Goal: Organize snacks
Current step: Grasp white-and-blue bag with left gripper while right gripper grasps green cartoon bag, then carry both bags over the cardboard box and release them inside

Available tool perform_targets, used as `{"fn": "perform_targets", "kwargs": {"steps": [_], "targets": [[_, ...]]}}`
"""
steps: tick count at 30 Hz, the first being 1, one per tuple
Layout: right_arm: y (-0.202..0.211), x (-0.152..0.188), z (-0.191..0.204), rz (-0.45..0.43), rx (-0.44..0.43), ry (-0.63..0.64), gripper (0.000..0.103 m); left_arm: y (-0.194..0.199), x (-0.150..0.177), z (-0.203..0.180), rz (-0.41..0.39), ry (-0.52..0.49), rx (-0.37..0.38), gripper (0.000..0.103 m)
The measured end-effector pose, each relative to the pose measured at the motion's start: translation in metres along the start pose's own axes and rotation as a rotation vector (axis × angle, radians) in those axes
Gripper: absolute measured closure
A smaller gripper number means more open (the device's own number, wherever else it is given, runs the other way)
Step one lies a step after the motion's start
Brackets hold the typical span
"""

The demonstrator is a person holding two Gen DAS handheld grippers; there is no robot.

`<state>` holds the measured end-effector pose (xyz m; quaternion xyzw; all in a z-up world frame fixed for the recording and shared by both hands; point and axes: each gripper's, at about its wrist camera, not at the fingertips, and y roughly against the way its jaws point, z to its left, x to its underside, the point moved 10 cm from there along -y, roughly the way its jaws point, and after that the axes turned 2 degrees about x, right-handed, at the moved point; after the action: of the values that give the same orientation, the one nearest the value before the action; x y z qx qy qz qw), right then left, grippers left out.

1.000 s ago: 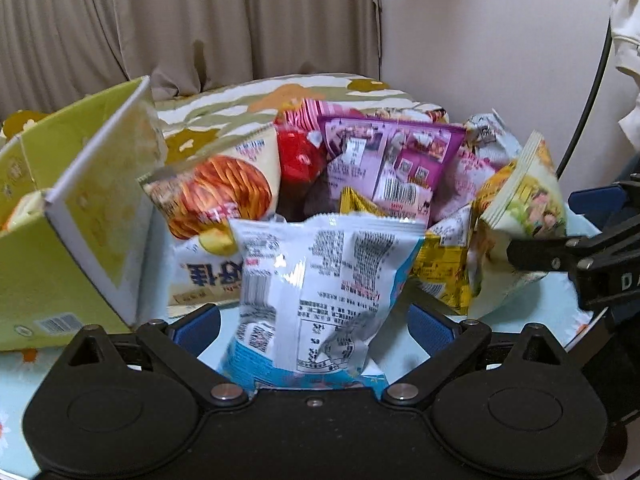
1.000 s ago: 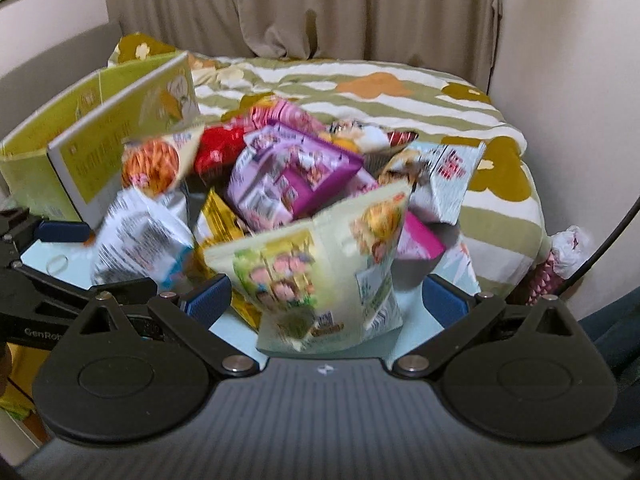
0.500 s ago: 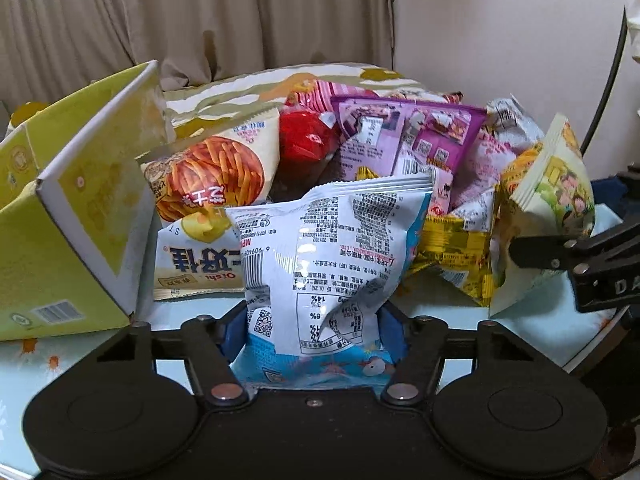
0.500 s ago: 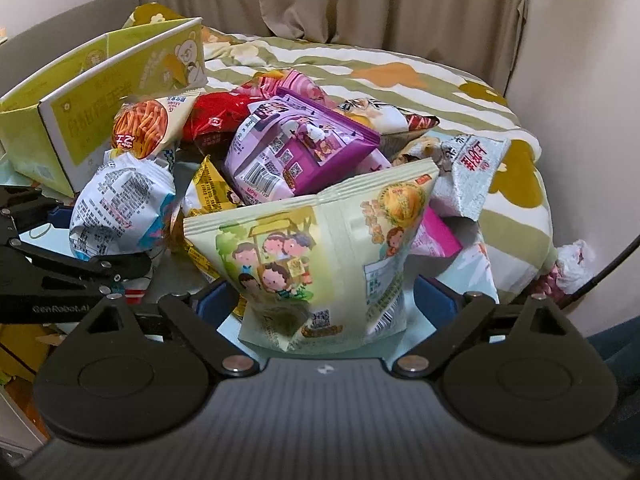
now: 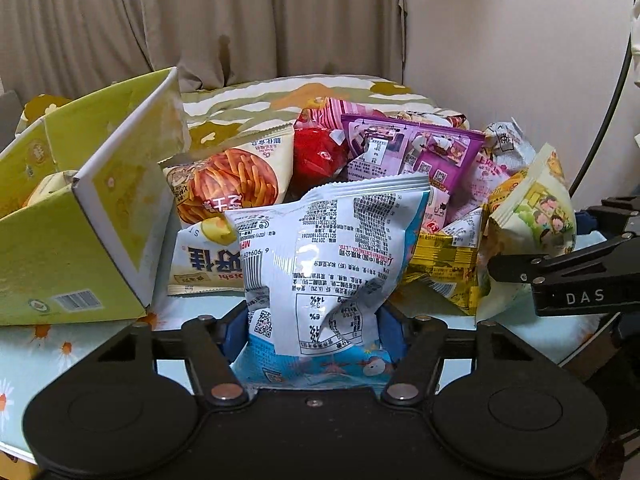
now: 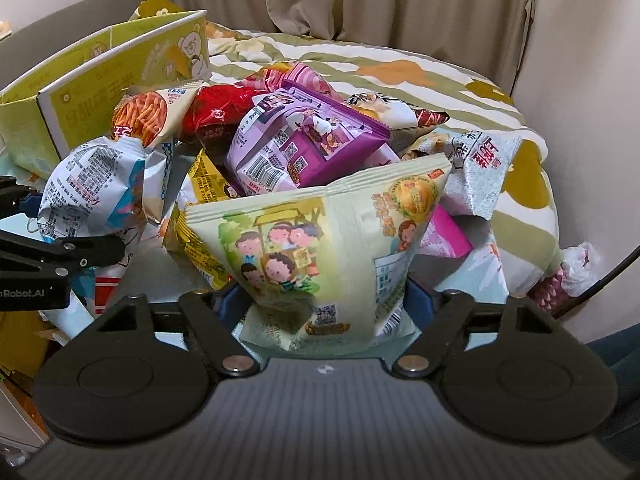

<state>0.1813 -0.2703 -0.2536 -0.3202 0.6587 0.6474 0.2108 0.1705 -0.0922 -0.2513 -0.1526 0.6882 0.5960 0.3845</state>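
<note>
Left gripper (image 5: 314, 330) fingers clench the white-blue packet (image 5: 328, 256); right gripper (image 6: 326, 304) fingers clench the green packet (image 6: 320, 248); the yellow box (image 5: 80, 216) lies left of both, nearer the left.

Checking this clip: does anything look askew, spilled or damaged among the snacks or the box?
The yellow-green box sits tilted, leaning toward the snack pile rather than standing square. The snacks lie heaped in a loose jumble. The white-and-blue bag in the left tool is creased where it is pinched. No tear or spilled contents show.
</note>
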Motion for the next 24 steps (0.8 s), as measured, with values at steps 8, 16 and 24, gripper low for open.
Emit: {"fn": "perform_targets", "kwargs": {"steps": [8,16,24], "targets": [[0.016,0.000,-0.007,-0.002,0.008,-0.035,0.030,0.020,-0.010,-0.002,-0.028,0.009,-0.006,0.034],[0.054,-0.022,-0.005,-0.050,0.013,-0.068,0.033,0.054,-0.032,0.004,-0.073,0.018,-0.021,0.034],[0.090,-0.066,0.014,-0.116,-0.021,-0.107,0.033,0.099,-0.059,0.030,-0.138,0.036,-0.063,0.034]]}}
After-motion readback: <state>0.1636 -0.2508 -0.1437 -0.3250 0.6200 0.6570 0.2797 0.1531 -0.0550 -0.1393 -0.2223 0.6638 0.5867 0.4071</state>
